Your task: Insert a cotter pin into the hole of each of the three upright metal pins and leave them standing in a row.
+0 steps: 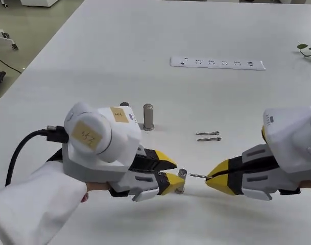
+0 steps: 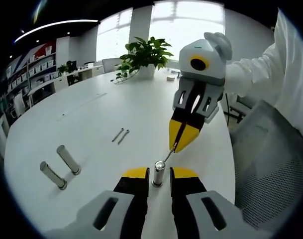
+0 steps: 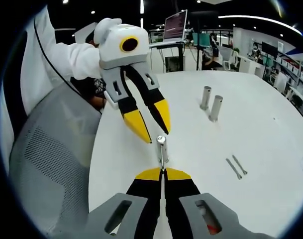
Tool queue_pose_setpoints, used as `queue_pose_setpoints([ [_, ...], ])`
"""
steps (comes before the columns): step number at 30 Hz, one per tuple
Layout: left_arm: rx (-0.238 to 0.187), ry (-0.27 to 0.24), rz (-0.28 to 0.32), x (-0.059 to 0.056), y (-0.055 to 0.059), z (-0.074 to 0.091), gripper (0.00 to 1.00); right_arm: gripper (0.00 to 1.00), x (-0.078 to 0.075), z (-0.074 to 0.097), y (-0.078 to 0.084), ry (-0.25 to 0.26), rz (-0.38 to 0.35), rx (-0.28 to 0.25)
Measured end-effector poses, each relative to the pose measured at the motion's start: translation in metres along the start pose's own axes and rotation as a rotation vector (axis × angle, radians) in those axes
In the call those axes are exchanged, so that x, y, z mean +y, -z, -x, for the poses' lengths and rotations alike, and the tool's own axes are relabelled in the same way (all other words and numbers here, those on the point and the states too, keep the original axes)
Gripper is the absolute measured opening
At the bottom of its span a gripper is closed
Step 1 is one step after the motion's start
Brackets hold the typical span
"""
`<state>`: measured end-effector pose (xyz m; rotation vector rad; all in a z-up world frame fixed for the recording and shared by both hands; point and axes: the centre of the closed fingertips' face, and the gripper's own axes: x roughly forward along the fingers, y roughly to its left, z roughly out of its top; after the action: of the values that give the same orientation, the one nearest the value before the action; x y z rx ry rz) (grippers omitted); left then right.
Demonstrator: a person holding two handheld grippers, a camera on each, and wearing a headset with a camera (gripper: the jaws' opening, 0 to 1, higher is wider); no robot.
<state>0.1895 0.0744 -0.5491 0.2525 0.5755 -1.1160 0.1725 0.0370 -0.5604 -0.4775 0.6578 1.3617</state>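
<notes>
You have three metal pins standing upright on the white tabletop [image 1: 94, 61] and three cotter pins in all.

One metal pin [image 2: 158, 173] stands near the front edge, between the jaws of your left gripper [image 3: 156, 133]. Those jaws are apart, one yellow tip on each side of the pin. The left gripper view shows a thin gap on both sides, so they bracket the pin without clamping it.

Your right gripper [image 1: 212, 177] faces it from the opposite side. Its jaws are together, pinching one cotter pin [image 1: 197, 176] by its end. The cotter pin lies level and points straight at the upper part of the bracketed pin. Its free tip is right at the pin's side. You cannot tell from these views whether it touches or has entered the hole.

The other two metal pins stand farther back, close beside each other and well apart from the first. One [image 1: 148, 116] is in full sight. In the head view only the top of the second [image 1: 124, 104] shows above your left gripper's body.

The two remaining cotter pins [image 1: 208, 133] [image 1: 209, 139] lie flat and side by side on the tabletop, between the back pins and your right gripper.

One white power strip [image 1: 216, 63] lies across the far part of the tabletop.
</notes>
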Motion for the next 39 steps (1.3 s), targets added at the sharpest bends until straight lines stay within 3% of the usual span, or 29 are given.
queue_pose_setpoints([
  [11,0.013,0.032,-0.038,-0.0024,-0.0035,-0.0054,0.06,0.00,0.0009,-0.0016,0.0019,0.000,0.010,0.008],
  [29,0.040,0.053,-0.099,-0.0025,-0.0023,-0.0073,0.06,0.00,-0.0020,-0.0024,-0.0010,0.005,0.024,0.008],
  [39,0.041,0.053,-0.074,-0.0018,-0.0023,-0.0075,0.06,0.00,-0.0006,-0.0084,-0.0049,-0.001,0.038,0.004],
])
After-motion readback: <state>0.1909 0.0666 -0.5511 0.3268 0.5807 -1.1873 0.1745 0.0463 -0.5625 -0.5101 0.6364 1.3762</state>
